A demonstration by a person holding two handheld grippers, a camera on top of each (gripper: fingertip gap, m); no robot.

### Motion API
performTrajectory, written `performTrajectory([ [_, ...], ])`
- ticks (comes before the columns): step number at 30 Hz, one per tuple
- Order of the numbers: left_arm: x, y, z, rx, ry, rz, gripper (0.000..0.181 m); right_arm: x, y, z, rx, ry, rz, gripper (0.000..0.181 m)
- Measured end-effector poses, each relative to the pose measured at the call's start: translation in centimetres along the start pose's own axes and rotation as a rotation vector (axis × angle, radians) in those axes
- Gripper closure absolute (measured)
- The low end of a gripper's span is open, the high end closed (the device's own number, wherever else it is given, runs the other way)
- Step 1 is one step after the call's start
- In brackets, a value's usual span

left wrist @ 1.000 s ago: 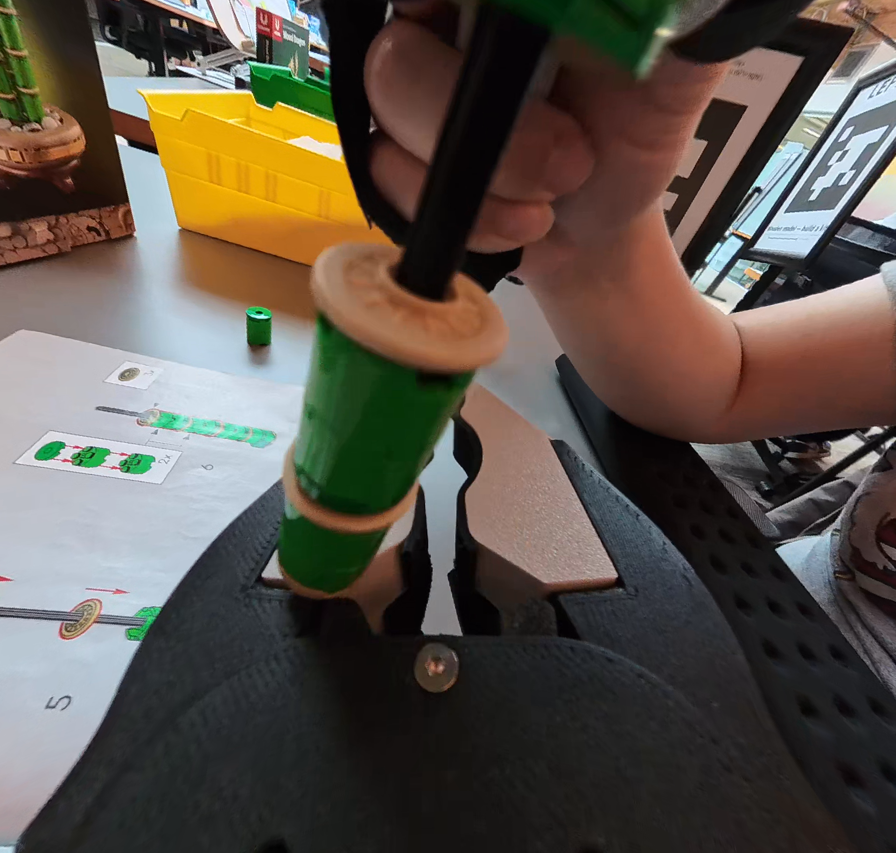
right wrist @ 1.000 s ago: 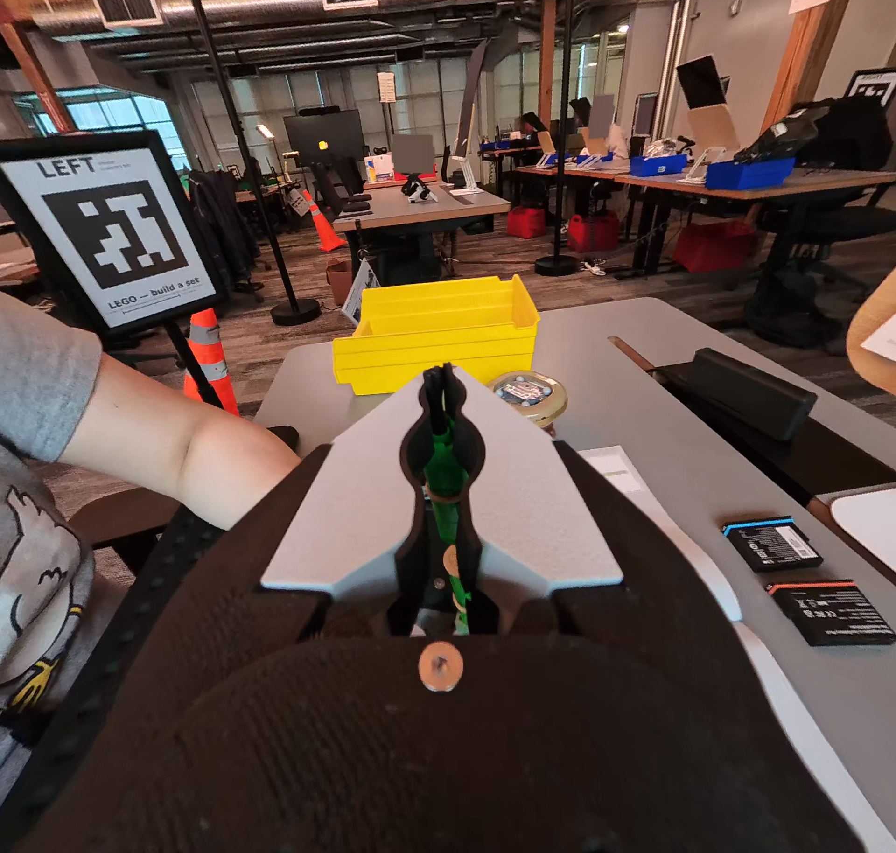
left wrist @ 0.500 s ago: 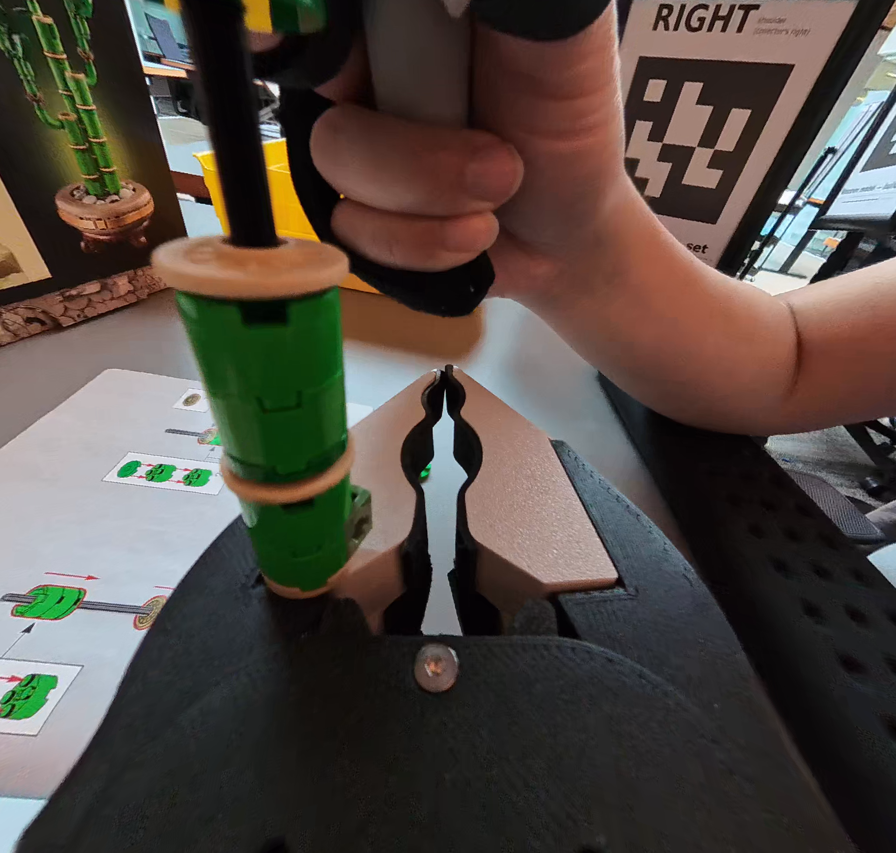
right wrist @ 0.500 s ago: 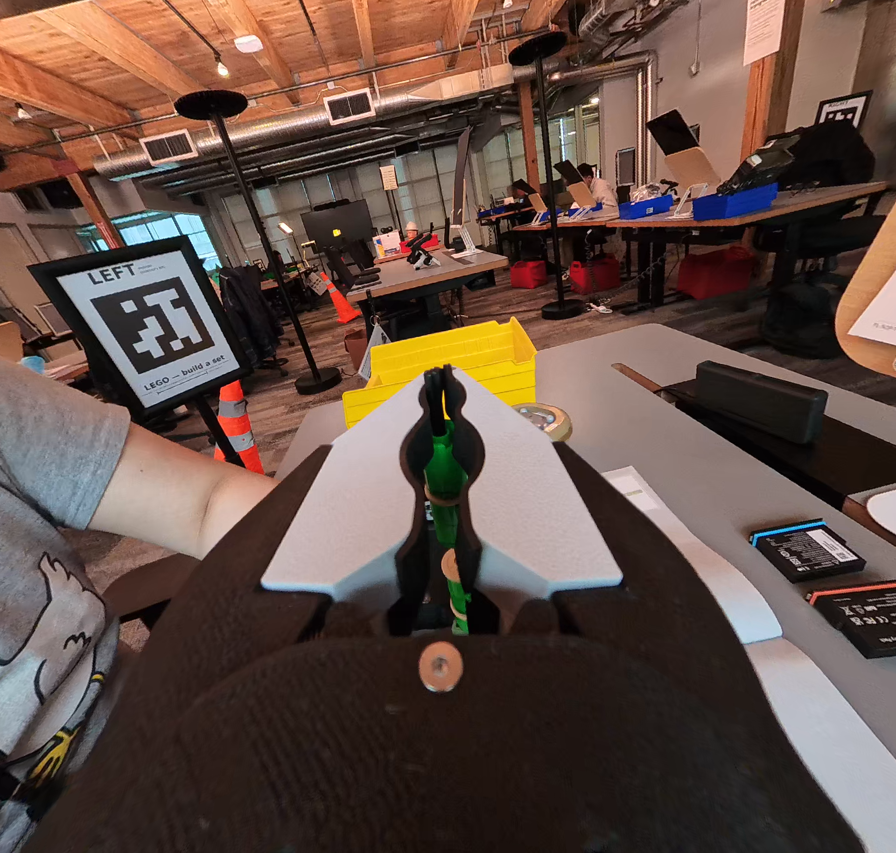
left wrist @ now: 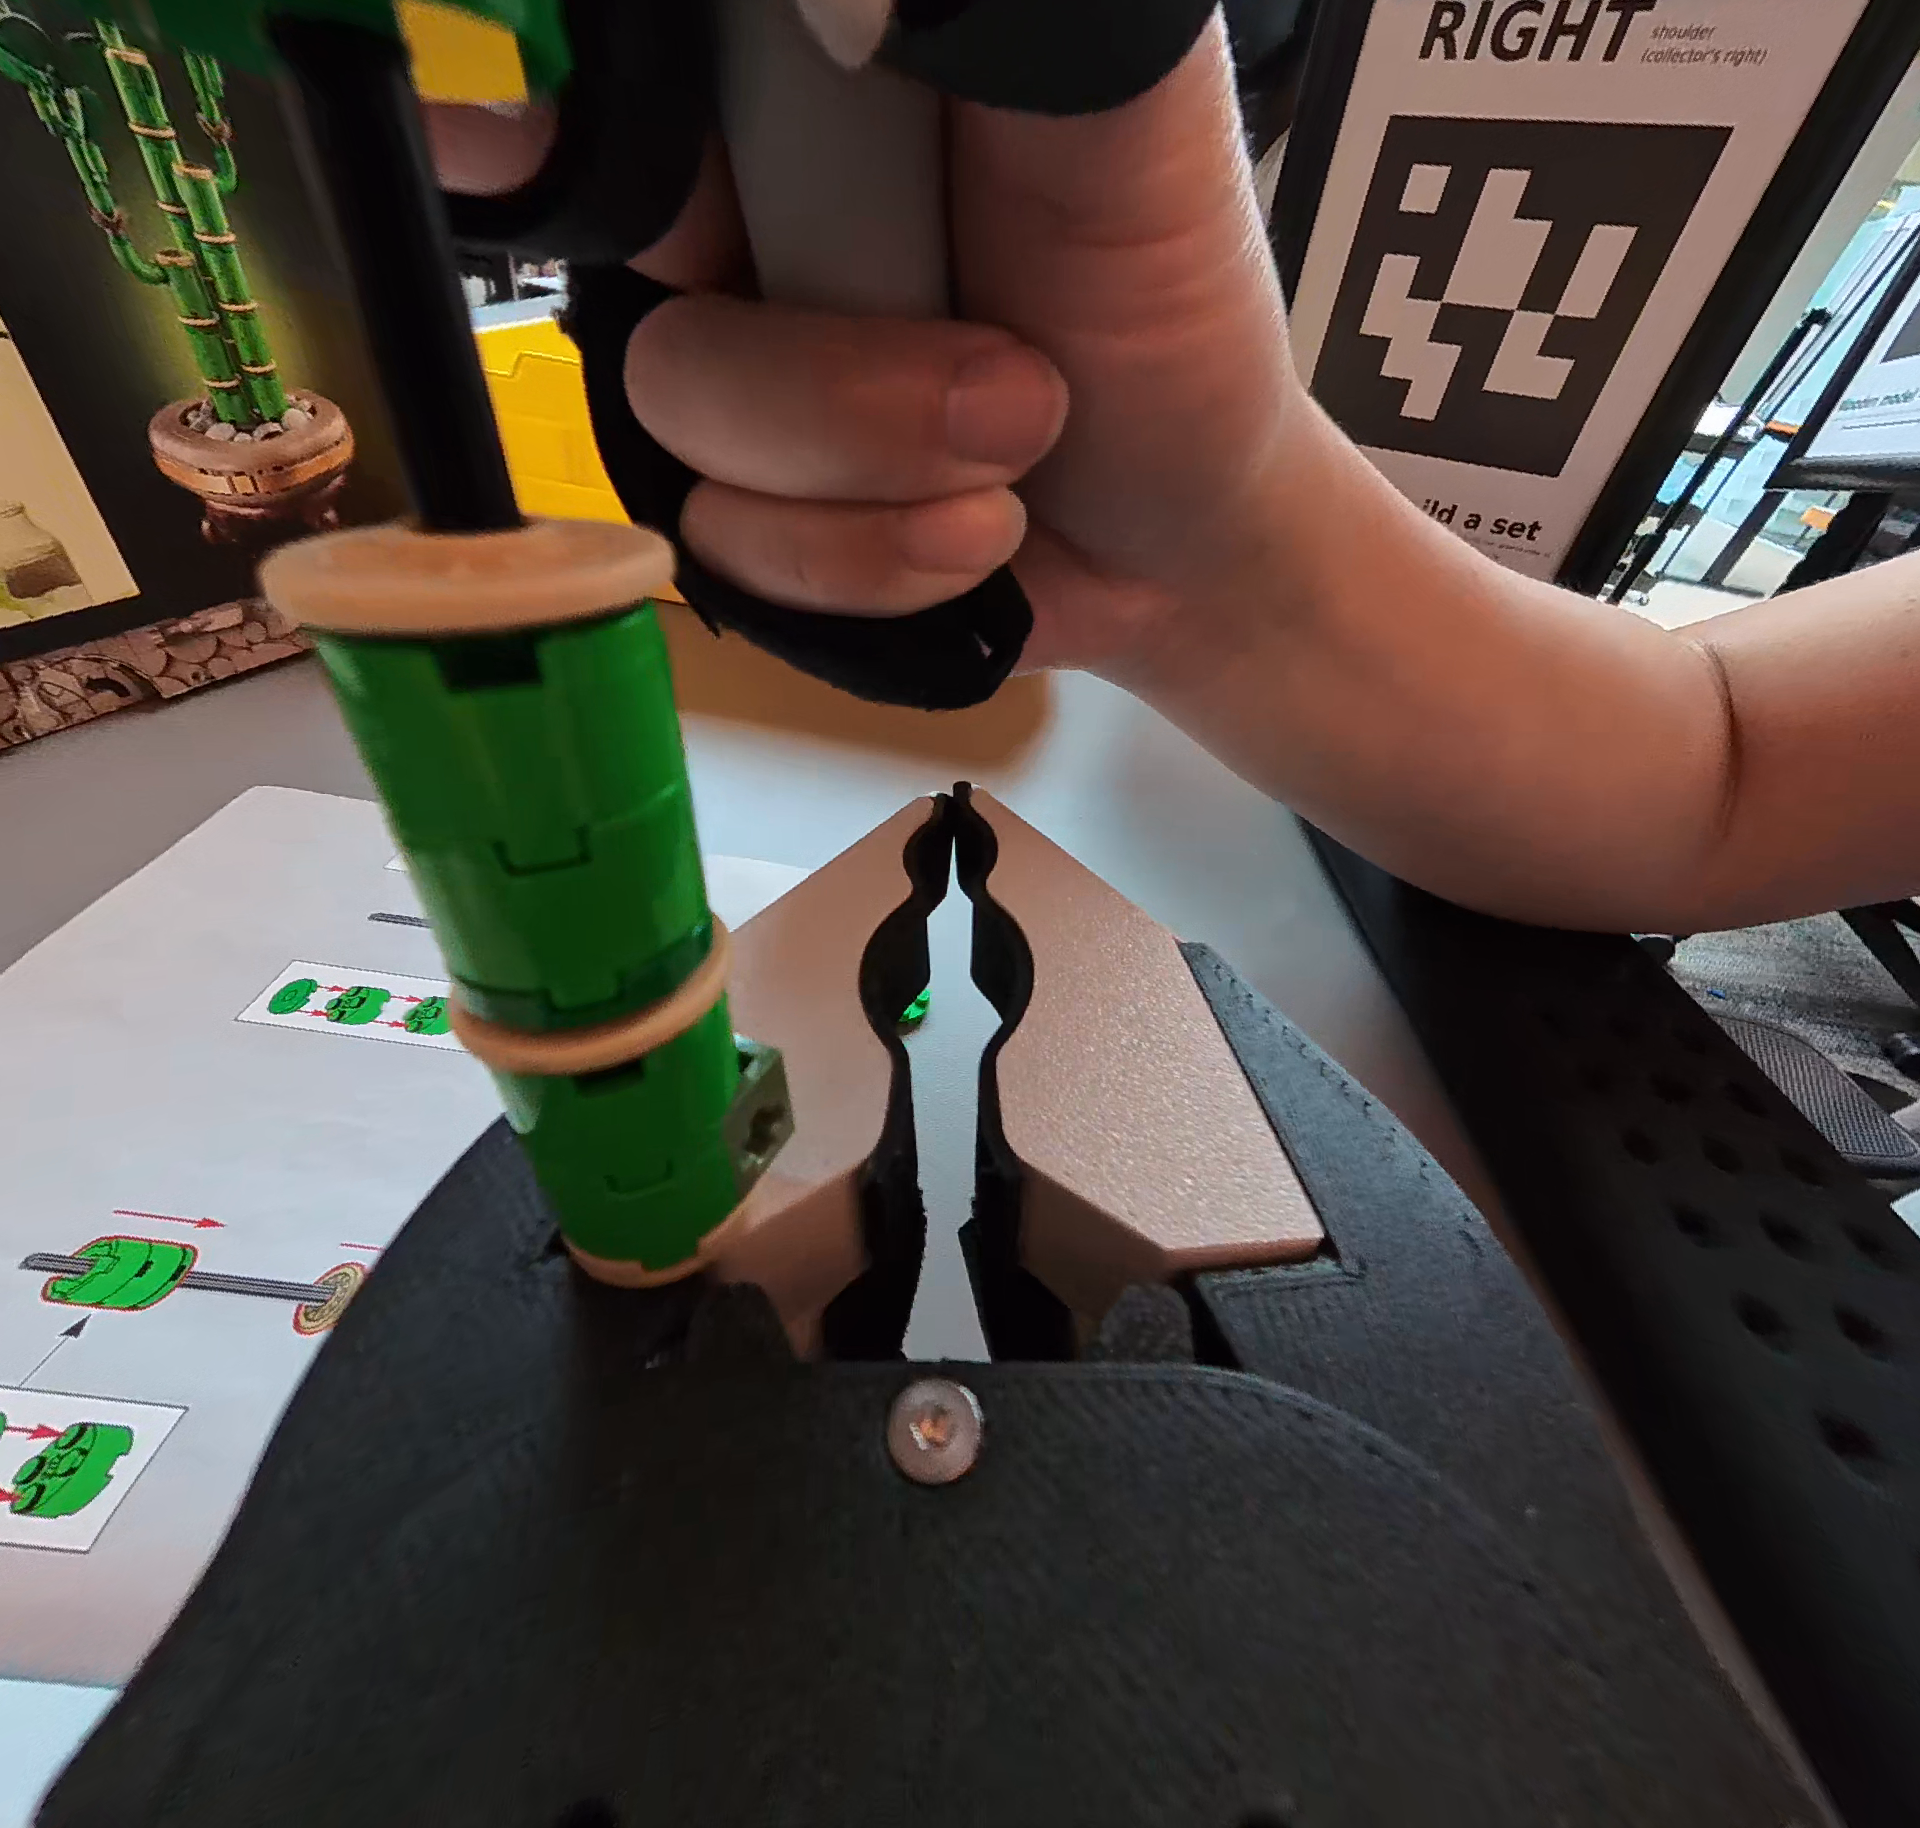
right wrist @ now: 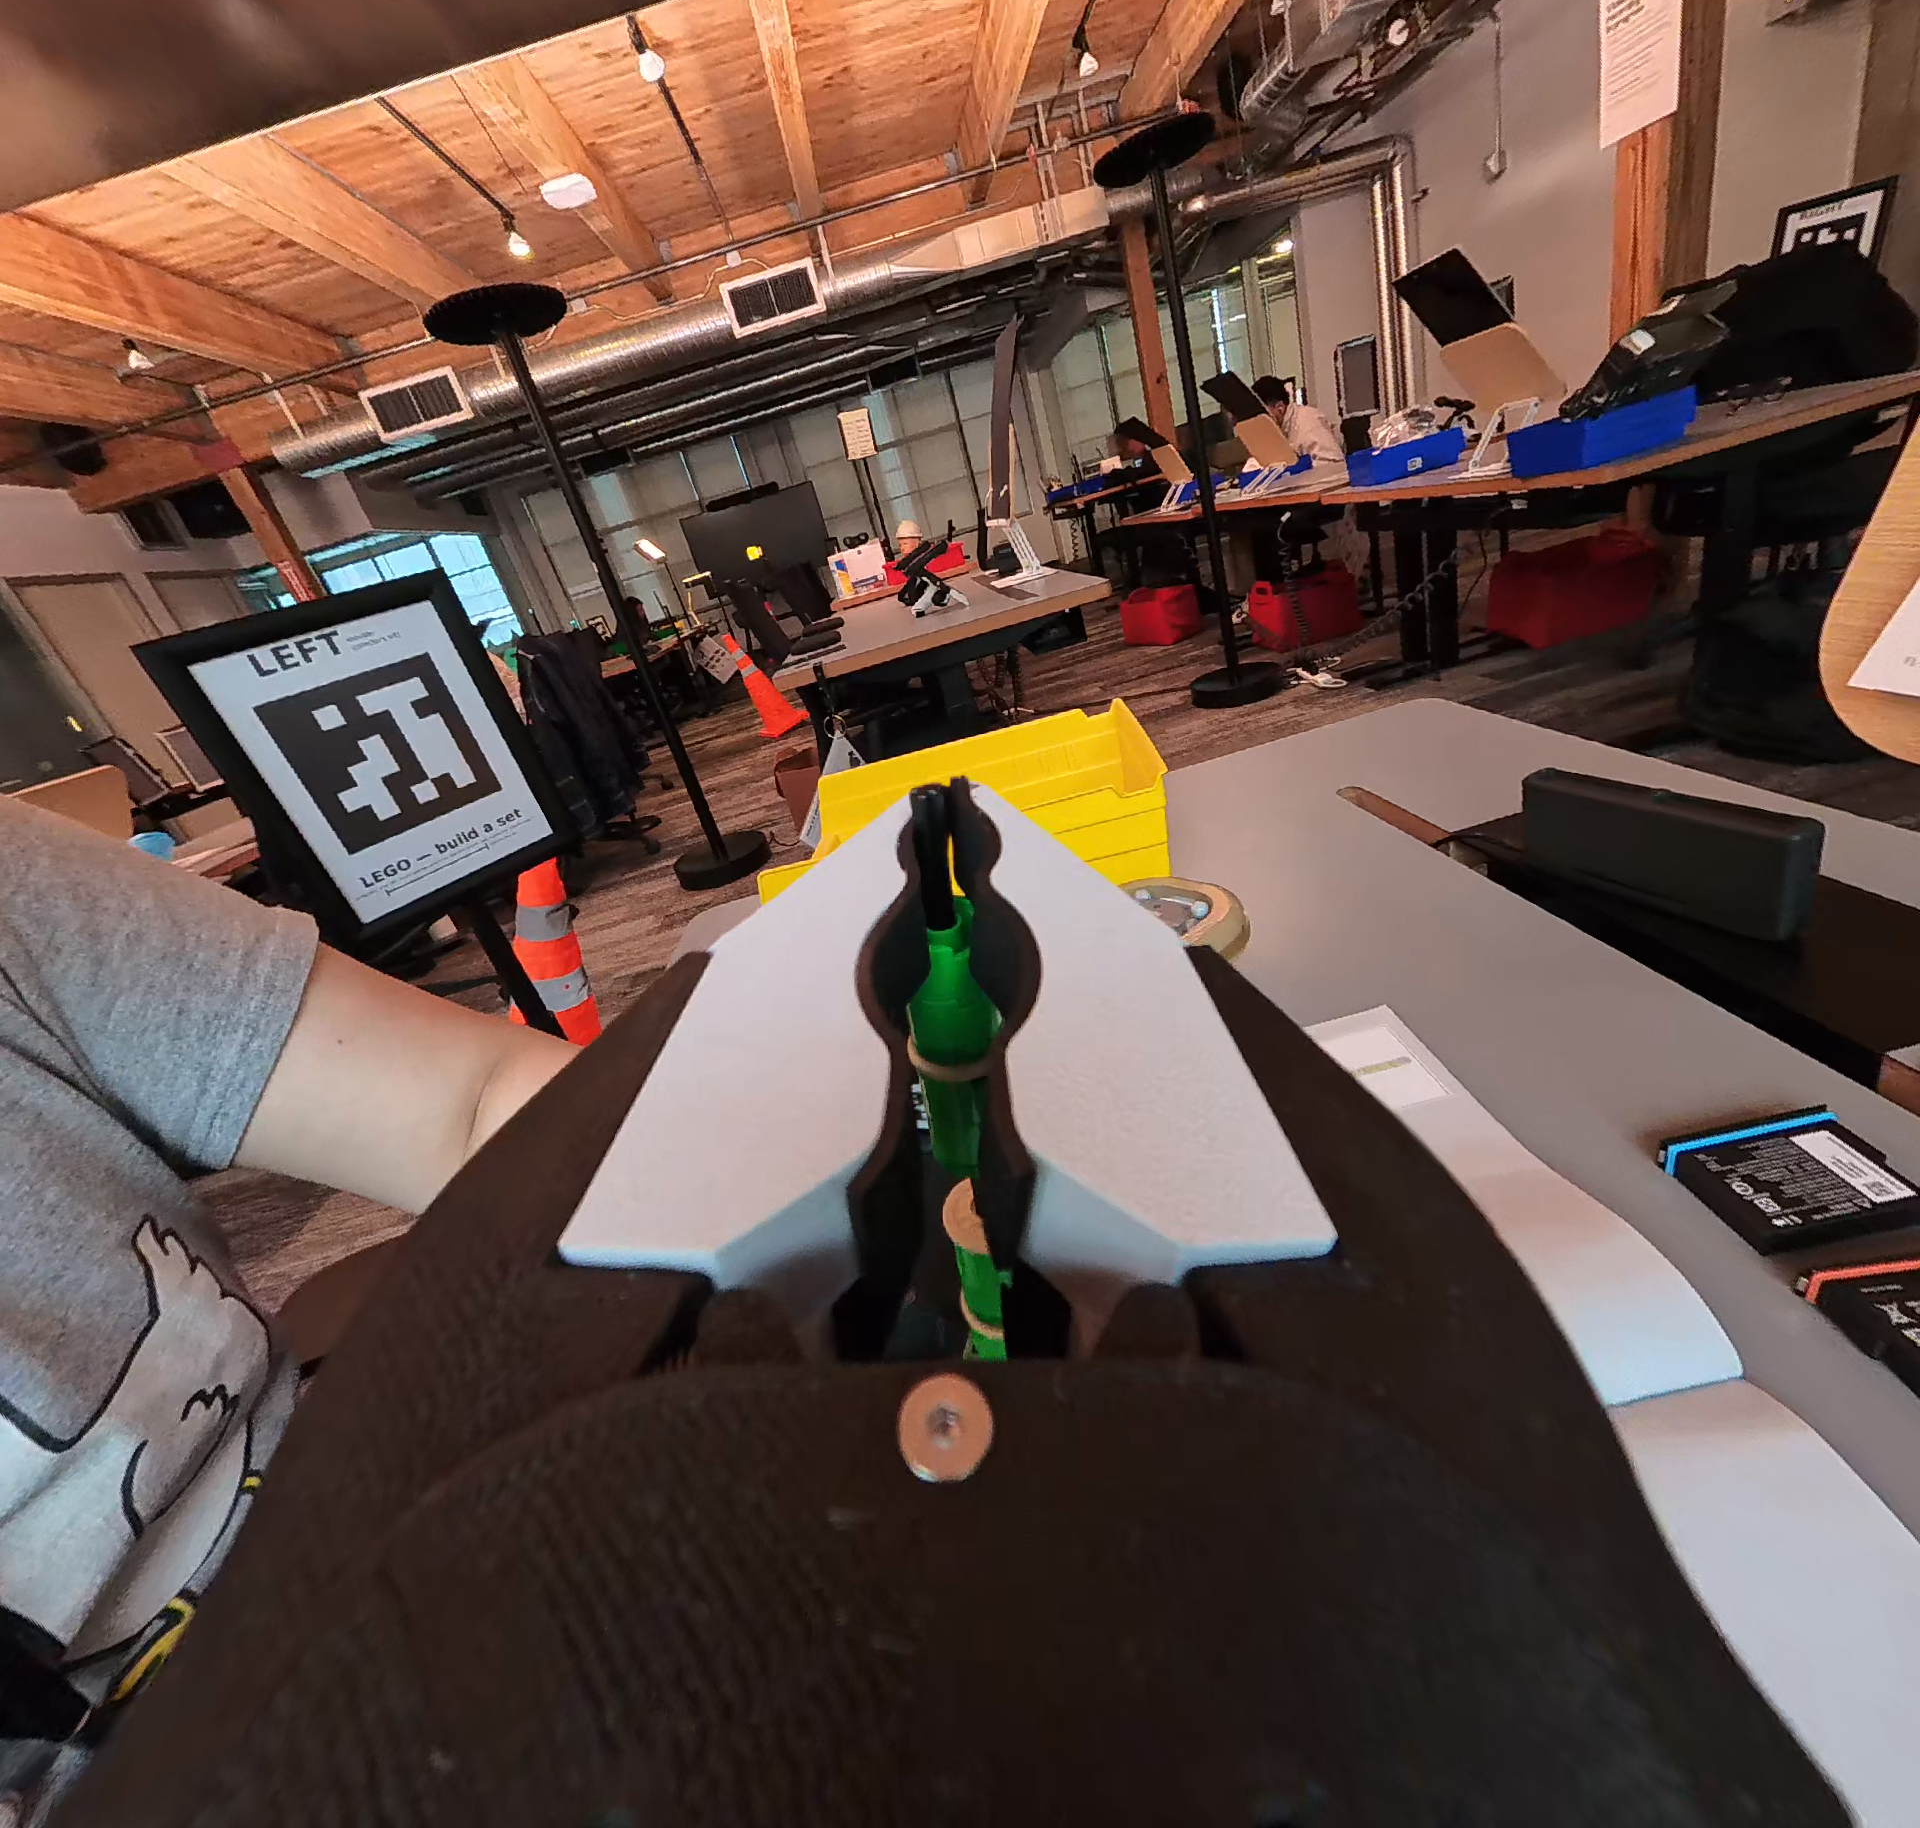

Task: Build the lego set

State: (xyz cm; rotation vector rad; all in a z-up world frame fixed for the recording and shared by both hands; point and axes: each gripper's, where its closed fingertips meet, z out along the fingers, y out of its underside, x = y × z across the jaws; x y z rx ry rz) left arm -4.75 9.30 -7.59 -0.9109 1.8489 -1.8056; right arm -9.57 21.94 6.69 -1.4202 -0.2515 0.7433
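The left gripper [left wrist: 956, 822] is squeezed closed with nothing in it; its two tips touch at the front. The right gripper [right wrist: 943, 812] is clamped on the black rod [right wrist: 932, 869] of the green stalk [left wrist: 540, 905], with its tips pinched on the rod. From the right wrist view the stalk hangs down in the gap between the fingers.

In the left wrist view the stalk stands nearly upright, just left of the left gripper's fingers. Its bottom end sits at the black body of the left gripper. It has a tan disc [left wrist: 468, 573] on top, a tan ring [left wrist: 592, 1035] lower down, and a small grey block [left wrist: 764, 1113] sticking out of its side. A second ago the stalk leaned more to the right and was in front of the left finger. Half a second ago it already stood left of the fingers, much as it does now.

A hand [left wrist: 1039, 407] grips the right gripper's grey handle above. Behind it stands a sign [left wrist: 1558, 261] with a black and white square pattern, which was only partly in view a second ago.

The paper with building pictures [left wrist: 156, 1103] lies on the table [left wrist: 810, 770] under the stalk. The box with the plant picture [left wrist: 125, 324] stands at the far left, with a yellow bin [left wrist: 540, 417] behind the rod.
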Motion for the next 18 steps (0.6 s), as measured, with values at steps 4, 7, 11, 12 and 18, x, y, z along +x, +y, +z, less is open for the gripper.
performTrajectory([
  [4,0.1,0.0,0.0,0.000,0.007,-0.022,0.181,0.0,0.2,0.0,-0.017,-0.004,0.004,0.181],
  [7,0.0,-0.3,-0.2,0.010,0.016,-0.057,0.181,-0.3,0.1,0.0,-0.027,-0.023,0.015,0.181],
  [11,0.6,-1.4,-0.5,-0.013,0.016,0.007,0.181,-0.6,-1.4,-0.6,0.015,-0.015,0.021,0.181],
  [12,0.7,-1.4,-0.5,-0.024,0.015,0.023,0.181,-0.7,-1.7,-0.7,0.019,-0.010,0.016,0.181],
  [18,0.6,-0.3,0.0,-0.013,0.006,0.048,0.181,-0.5,-0.5,0.0,-0.009,-0.031,0.040,0.181],
])
